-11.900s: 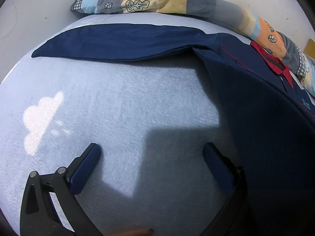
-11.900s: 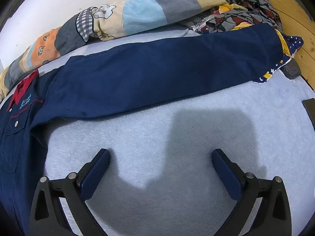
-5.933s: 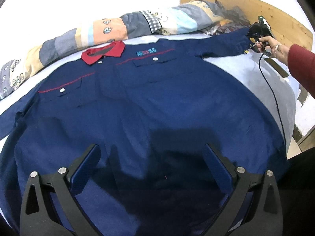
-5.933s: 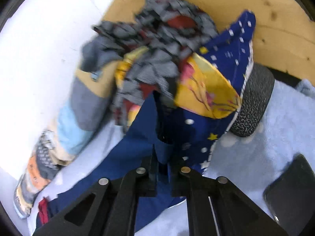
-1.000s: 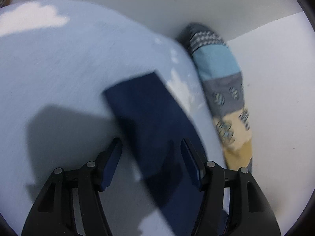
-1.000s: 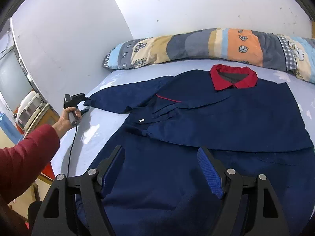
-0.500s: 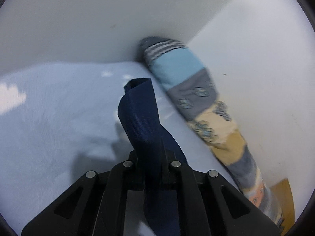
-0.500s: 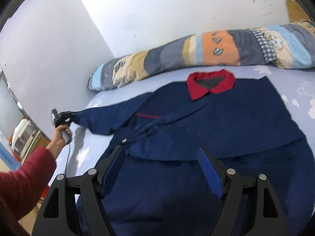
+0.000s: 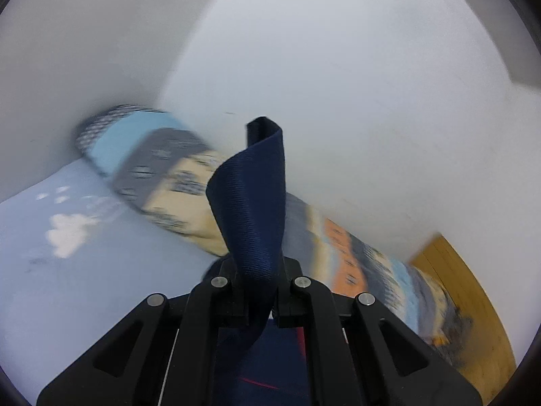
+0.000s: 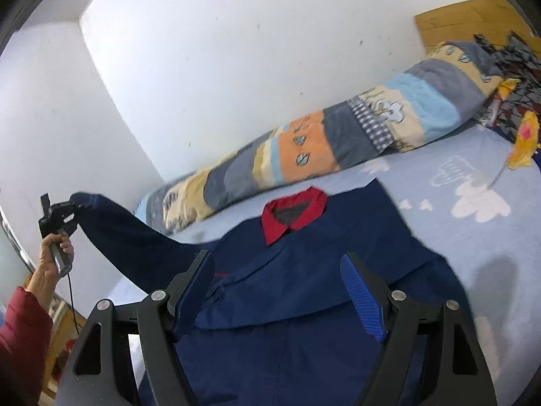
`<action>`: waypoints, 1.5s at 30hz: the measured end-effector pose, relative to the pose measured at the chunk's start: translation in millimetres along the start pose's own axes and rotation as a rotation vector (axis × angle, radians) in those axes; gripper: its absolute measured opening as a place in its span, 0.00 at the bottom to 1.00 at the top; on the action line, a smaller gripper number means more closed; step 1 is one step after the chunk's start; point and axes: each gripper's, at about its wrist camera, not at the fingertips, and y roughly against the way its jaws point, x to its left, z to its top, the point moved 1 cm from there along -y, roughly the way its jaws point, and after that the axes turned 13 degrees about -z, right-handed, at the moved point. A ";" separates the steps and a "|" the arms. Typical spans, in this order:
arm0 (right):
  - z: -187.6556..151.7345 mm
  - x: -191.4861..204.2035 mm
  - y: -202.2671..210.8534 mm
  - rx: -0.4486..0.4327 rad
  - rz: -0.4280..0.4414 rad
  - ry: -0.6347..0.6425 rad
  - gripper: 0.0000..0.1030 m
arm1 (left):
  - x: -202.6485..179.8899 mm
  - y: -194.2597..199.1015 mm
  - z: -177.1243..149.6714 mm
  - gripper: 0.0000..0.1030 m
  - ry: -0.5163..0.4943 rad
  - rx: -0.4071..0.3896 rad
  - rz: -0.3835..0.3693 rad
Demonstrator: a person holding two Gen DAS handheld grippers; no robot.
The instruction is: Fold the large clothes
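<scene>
A large navy work shirt (image 10: 321,291) with a red collar (image 10: 294,215) lies on the light blue bed. Its right sleeve is folded across the chest. My left gripper (image 9: 258,291) is shut on the cuff of the left sleeve (image 9: 252,209), which stands up between the jaws. In the right wrist view the left gripper (image 10: 59,216) holds that sleeve (image 10: 135,240) raised above the bed's left side. My right gripper (image 10: 280,294) is open and empty, hovering over the shirt's body.
A long patchwork bolster (image 10: 338,135) lies along the white wall behind the shirt. A pile of patterned clothes (image 10: 514,77) sits at the far right by a wooden headboard (image 10: 466,17). The blue blanket (image 10: 473,203) shows right of the shirt.
My left gripper has closed on the sleeve cuff and lifted it off the bed, swinging up and right. My right gripper has stayed open above the shirt, tilting upward.
</scene>
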 end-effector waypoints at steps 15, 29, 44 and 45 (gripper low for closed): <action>26.8 -71.7 62.6 -0.140 0.002 -0.094 0.78 | -234.8 -217.7 -326.6 0.07 -0.203 0.501 -0.128; 29.4 -99.5 64.1 -0.122 -0.013 -0.143 0.78 | -259.1 -214.1 -434.4 0.67 -0.417 0.697 -0.178; 19.7 -80.0 -54.7 0.121 -0.173 -0.023 0.77 | -74.1 -154.5 -326.3 0.72 -0.347 0.581 0.192; 17.4 -77.7 -72.1 0.159 -0.168 -0.001 0.74 | -56.8 -151.1 -326.1 0.72 -0.325 0.588 0.227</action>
